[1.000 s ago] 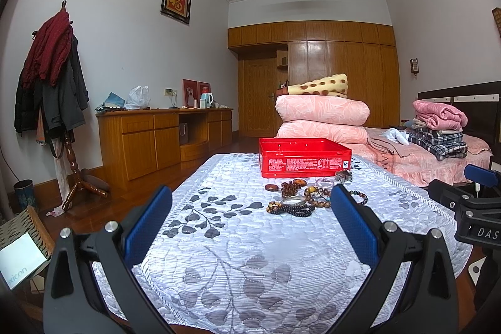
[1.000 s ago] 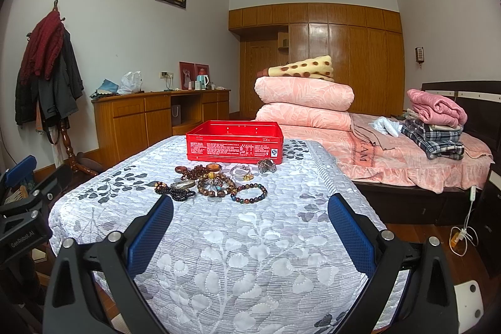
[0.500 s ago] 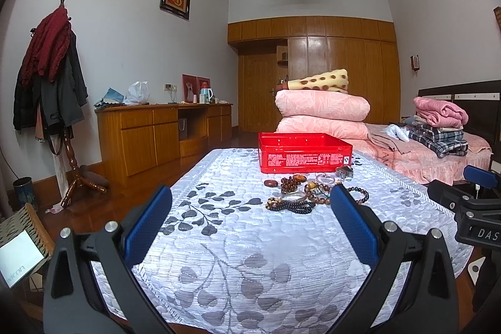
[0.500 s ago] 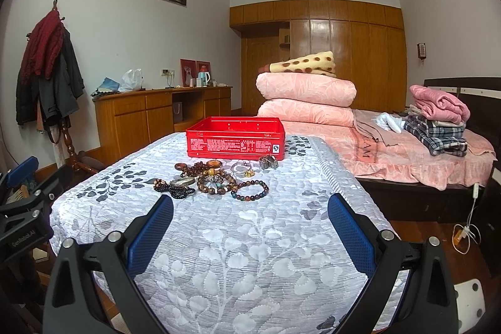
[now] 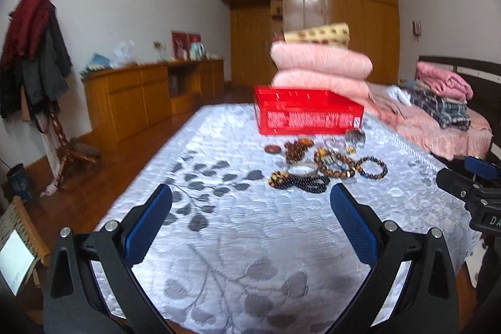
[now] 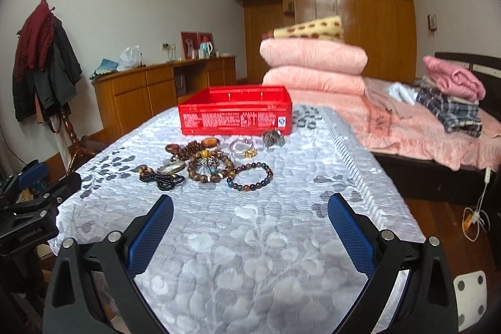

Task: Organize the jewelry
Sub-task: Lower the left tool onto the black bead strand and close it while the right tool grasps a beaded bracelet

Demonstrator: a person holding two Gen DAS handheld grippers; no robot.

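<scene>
A heap of bead bracelets and rings (image 5: 325,166) (image 6: 208,163) lies on a table under a white leaf-patterned cloth (image 5: 238,227) (image 6: 250,227). Behind it stands a red plastic crate (image 5: 308,115) (image 6: 235,115). A multicoloured bead bracelet (image 6: 250,176) lies nearest the right gripper. My left gripper (image 5: 250,212) is open above the cloth, short of the heap, with nothing between its blue pads. My right gripper (image 6: 250,215) is open too and empty, also short of the heap. Each gripper shows at the other view's edge.
A bed with stacked pink quilts (image 6: 313,68) and folded clothes (image 6: 451,96) stands to the right. A wooden sideboard (image 5: 150,96) runs along the left wall, beside a coat rack (image 5: 31,58). A cable and plug (image 6: 476,215) lie on the floor.
Both grippers have moved forward over the table and tilted down, so the heap and crate look larger and nearer. Both stay open and empty.
</scene>
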